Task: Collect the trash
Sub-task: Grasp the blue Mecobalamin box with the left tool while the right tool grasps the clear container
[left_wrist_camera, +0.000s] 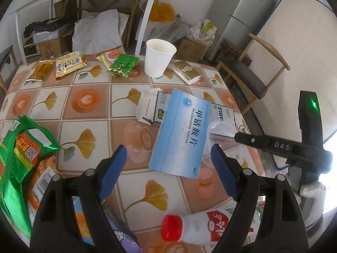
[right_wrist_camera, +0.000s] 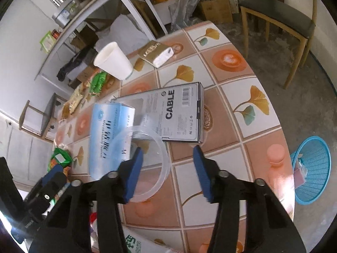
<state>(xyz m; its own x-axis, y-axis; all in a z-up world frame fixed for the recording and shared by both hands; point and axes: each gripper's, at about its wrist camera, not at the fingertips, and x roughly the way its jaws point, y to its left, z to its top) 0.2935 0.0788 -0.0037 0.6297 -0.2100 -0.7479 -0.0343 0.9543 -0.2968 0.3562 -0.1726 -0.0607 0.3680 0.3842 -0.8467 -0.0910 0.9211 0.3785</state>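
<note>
Blue medicine box (left_wrist_camera: pixel 181 135) is lying just ahead of my left tongs (left_wrist_camera: pixel 168 158), wide open and empty, long axis running away; right tongs (right_wrist_camera: pixel 168 156) are straddling a clear lid's (right_wrist_camera: pixel 147 164) rim, half open

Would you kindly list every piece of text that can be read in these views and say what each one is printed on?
"CABLE": grey box on the table.
"Mecobalamin Tablets": blue medicine box, beside large Chinese characters.
"DAS": right hand-held gripper, seen from the left wrist.
Snack packets, bottle label, gold box and barcodes: too small or blurred to read.
</note>
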